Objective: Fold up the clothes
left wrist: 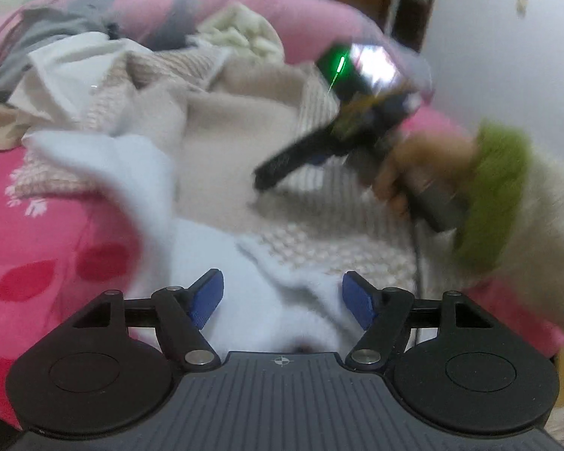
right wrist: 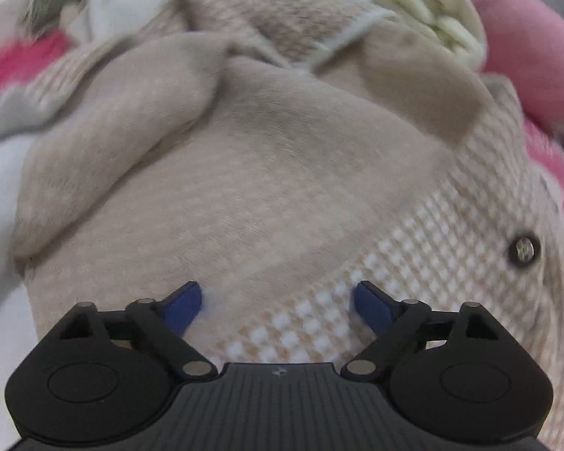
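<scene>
Plainly, we are holding both tongs spread wide and gripping nothing: the left tongs [left wrist: 282, 300] are hanging over a white garment [left wrist: 139, 188], the right tongs [right wrist: 278, 304] over one beige cardigan [right wrist: 267, 173] lying on the pink bed [left wrist: 49, 248]. We are seeing one dark button [right wrist: 523, 250] and no readable writing.

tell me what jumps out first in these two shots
A rumpled beige knit garment fills the right wrist view, with a dark round button on its checked edge at the right. In the left wrist view the right claw hangs open over that garment, gripped by a hand in a green cuff, on a pink bedspread.
</scene>
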`<state>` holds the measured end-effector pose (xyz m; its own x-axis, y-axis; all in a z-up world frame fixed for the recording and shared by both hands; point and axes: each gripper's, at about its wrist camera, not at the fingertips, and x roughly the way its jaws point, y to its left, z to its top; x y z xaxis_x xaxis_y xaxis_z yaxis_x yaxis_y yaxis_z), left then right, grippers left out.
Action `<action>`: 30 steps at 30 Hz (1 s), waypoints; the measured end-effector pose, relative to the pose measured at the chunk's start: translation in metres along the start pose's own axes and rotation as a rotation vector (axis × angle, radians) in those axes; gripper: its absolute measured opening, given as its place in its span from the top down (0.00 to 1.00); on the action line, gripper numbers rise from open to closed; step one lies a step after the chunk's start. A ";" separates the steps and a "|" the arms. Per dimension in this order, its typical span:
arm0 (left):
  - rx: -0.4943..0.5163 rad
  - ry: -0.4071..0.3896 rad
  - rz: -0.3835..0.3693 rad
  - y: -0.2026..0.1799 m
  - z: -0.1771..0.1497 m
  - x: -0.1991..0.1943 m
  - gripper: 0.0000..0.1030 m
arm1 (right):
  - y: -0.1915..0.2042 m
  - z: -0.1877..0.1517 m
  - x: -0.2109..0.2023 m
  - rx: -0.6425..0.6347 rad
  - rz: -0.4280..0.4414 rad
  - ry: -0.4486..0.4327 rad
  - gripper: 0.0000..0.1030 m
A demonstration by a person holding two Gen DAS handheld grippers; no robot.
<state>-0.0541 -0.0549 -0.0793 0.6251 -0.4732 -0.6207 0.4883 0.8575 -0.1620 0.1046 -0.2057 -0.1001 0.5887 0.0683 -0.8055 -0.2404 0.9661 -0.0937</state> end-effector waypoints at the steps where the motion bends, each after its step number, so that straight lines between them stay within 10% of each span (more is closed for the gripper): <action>1: -0.007 0.005 -0.020 0.000 0.001 0.005 0.32 | -0.005 -0.006 -0.006 0.015 -0.005 -0.007 0.31; 9: -0.020 0.020 -0.068 -0.001 0.005 0.045 0.63 | -0.020 -0.027 -0.049 0.159 -0.013 -0.092 0.98; 15: 0.004 -0.025 -0.098 -0.017 -0.002 0.036 0.90 | -0.052 -0.050 -0.093 0.262 -0.086 -0.202 0.99; 24: 0.359 -0.210 -0.325 -0.081 -0.010 -0.008 0.93 | -0.117 -0.160 -0.235 0.613 -0.146 -0.477 0.99; 30: 0.341 -0.042 -0.416 -0.081 -0.030 0.015 0.92 | -0.122 -0.259 -0.237 0.777 -0.197 -0.314 0.99</action>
<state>-0.1023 -0.1251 -0.0988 0.3571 -0.7725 -0.5251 0.8654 0.4852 -0.1252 -0.2053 -0.4046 -0.0494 0.7777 -0.1636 -0.6070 0.4180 0.8558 0.3048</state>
